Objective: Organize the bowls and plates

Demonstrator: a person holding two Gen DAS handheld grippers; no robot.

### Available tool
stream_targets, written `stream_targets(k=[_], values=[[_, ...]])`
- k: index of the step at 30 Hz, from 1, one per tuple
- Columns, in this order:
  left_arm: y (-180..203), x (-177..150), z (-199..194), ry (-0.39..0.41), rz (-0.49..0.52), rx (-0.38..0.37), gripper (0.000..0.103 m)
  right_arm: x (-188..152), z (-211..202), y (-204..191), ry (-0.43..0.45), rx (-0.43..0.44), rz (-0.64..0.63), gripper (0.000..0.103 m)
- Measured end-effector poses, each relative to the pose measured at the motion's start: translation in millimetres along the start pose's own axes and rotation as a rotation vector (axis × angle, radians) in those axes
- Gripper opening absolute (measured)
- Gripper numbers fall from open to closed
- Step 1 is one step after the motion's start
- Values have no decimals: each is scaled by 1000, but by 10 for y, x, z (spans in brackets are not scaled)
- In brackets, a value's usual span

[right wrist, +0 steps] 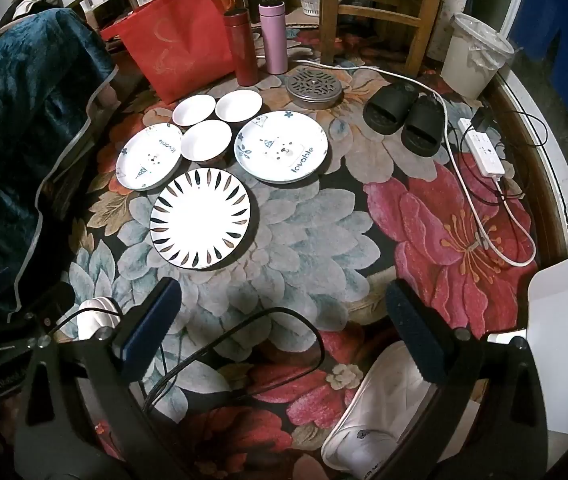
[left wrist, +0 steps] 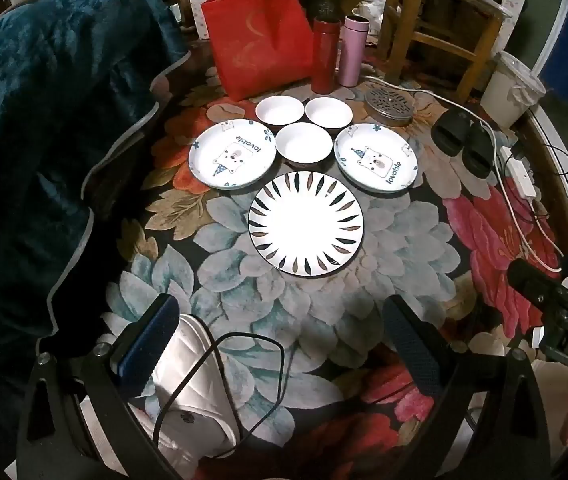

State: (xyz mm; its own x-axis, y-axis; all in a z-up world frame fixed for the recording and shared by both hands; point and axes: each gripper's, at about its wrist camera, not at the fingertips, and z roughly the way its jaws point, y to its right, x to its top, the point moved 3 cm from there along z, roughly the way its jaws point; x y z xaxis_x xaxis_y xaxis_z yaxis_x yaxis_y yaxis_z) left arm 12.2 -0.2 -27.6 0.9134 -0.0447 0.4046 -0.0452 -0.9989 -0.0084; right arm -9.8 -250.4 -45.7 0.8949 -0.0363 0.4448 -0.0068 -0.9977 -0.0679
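On the floral carpet lie a large leaf-patterned plate [left wrist: 306, 223] [right wrist: 200, 218], two bear "lovable" plates, one left [left wrist: 231, 153] [right wrist: 149, 156] and one right [left wrist: 377, 157] [right wrist: 281, 145], and three white bowls [left wrist: 304, 141] [right wrist: 207, 139] between and behind them. My left gripper [left wrist: 284, 344] is open and empty, held above the carpet in front of the leaf plate. My right gripper [right wrist: 284, 332] is open and empty, to the right of the plates and nearer than them.
A red bag [left wrist: 259, 32], red [left wrist: 325, 54] and pink [left wrist: 352, 50] flasks and a round metal tin [left wrist: 388, 105] stand behind the dishes. Black slippers [right wrist: 404, 116], a power strip with cables [right wrist: 484, 152] and a bin [right wrist: 476, 56] are right. A blue draped chair [left wrist: 43, 120] is left. White shoes [right wrist: 380, 420] are near.
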Motion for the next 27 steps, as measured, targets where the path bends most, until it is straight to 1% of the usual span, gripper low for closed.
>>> stream_targets(k=[3,6,11,16,27], values=[[-1,-2,1,-3,0,0,101,7,2,-9,1,-21,-10,102],[-6,-11,10,-11,5,9,101,12,4,-5,9,-75,-42,102],[-24,-66,64,-26,5,13,101,6,7,0,6,-75,-53,102],[-23,-59,76,-32,-2,19,101,-5,19,-44,5,-95,-62,103],[-26,-56,82,-33,-1,18,101,-17,24,-48,0,-87,-62,103]])
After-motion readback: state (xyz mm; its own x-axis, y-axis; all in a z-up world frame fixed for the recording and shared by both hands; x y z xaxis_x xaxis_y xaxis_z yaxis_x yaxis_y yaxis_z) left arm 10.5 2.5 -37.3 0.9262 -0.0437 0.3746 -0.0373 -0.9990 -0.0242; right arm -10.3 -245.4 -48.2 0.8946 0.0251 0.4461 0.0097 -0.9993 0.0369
